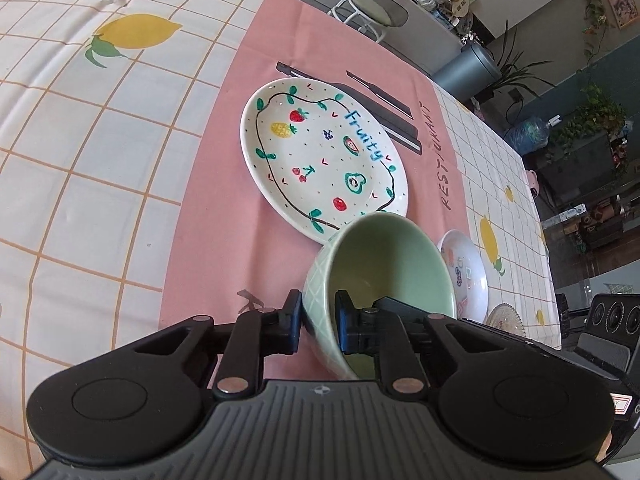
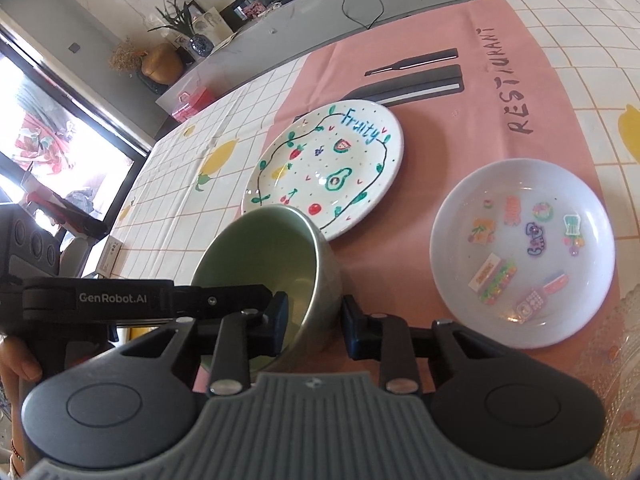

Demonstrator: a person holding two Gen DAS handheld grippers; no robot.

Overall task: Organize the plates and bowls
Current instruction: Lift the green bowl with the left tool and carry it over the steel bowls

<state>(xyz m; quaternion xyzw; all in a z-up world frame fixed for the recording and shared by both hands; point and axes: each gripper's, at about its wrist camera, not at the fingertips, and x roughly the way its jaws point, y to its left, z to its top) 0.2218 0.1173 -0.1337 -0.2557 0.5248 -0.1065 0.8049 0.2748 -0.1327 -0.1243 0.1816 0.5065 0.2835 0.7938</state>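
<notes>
A pale green bowl (image 1: 384, 264) is held tilted just above the pink placemat. My left gripper (image 1: 318, 324) is shut on its rim, one finger outside and one inside. My right gripper (image 2: 314, 324) straddles the bowl's (image 2: 272, 264) other rim; its inner pad touches the wall, but a gap shows at the outer pad. A white "Fruity" plate (image 1: 320, 160) lies flat just beyond the bowl and also shows in the right wrist view (image 2: 324, 168). A smaller white dish with stickers (image 2: 520, 252) lies to the right; it peeks out behind the bowl in the left wrist view (image 1: 468, 276).
The pink placemat (image 2: 440, 120) with printed cutlery and "RESTAURANT" lies on a lemon-print checked tablecloth (image 1: 80, 140). A clear glass plate (image 2: 624, 360) sits at the right edge. A stool (image 1: 368, 8) and room furniture stand beyond the table.
</notes>
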